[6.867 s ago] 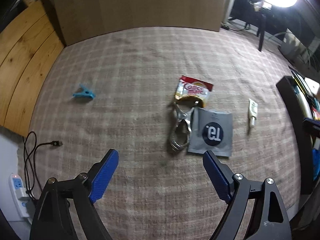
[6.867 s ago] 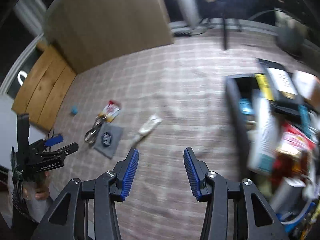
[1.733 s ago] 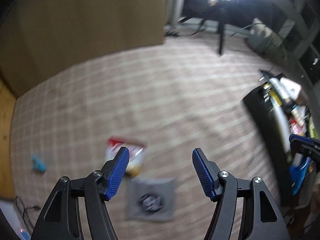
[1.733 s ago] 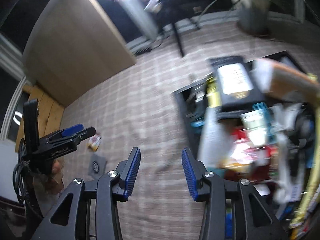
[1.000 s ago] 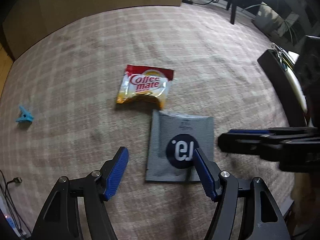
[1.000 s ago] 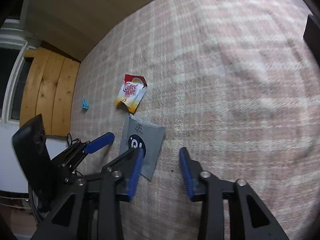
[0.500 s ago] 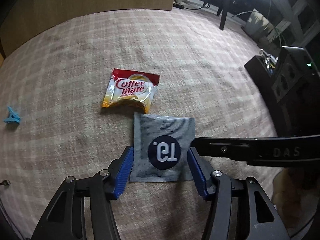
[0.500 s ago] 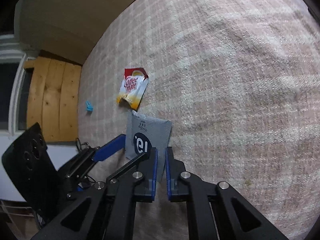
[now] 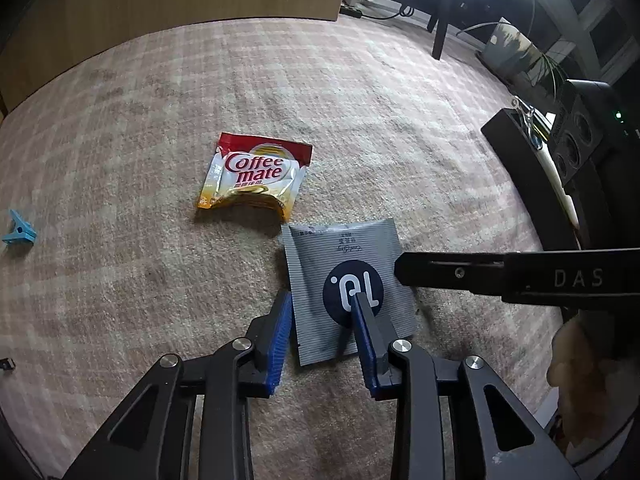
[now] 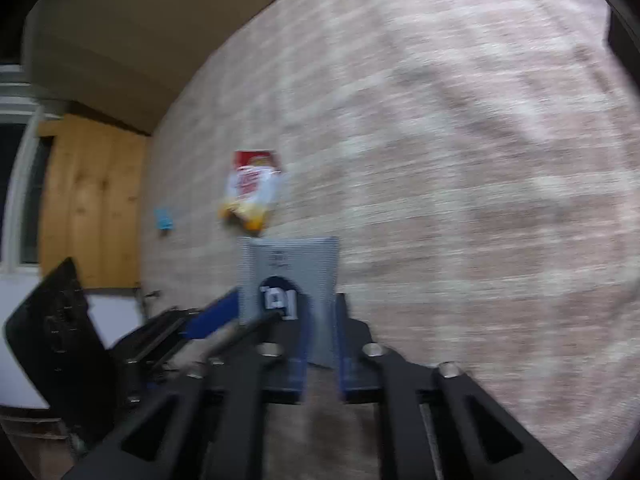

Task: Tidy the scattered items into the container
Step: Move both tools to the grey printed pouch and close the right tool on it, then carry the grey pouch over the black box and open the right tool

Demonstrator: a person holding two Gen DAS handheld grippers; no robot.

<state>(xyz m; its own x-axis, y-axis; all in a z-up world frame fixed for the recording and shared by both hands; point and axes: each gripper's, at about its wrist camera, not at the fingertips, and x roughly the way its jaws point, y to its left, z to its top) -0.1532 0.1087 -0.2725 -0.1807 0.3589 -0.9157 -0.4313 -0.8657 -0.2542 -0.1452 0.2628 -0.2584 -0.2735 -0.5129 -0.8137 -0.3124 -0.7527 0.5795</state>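
**Left wrist view.** The left gripper (image 9: 321,296) points down at the checked rug (image 9: 400,128). Its jaws have just been closing and now stand narrow, with the lower left part of the grey sachet (image 9: 348,256) between them. The left finger sits just beside the sachet's left edge, and the right finger lies over the dark round logo. The sachet looks flat on the rug and no pinch shows, so this claw reads as released.

The right gripper (image 9: 400,268) reaches in from the right as a black bar, with its tip at the sachet's right edge. A hand (image 9: 580,360) shows behind it. The Coffee mate packet (image 9: 256,178) lies just beyond the sachet's far left corner, in the middle of the rug. A blue clip (image 9: 18,234) sits near the rug's left edge. The black container (image 9: 512,140) stands at the rug's right edge, well apart from the sachet.

**Right wrist view.** This picture is blurred. The jaws of the right gripper (image 10: 323,300) have just been opening a little, and the sachet's (image 10: 292,264) near right part lies between them. I cannot tell whether the pads press on it. The left gripper's blue finger (image 10: 216,316) meets the sachet's left edge.
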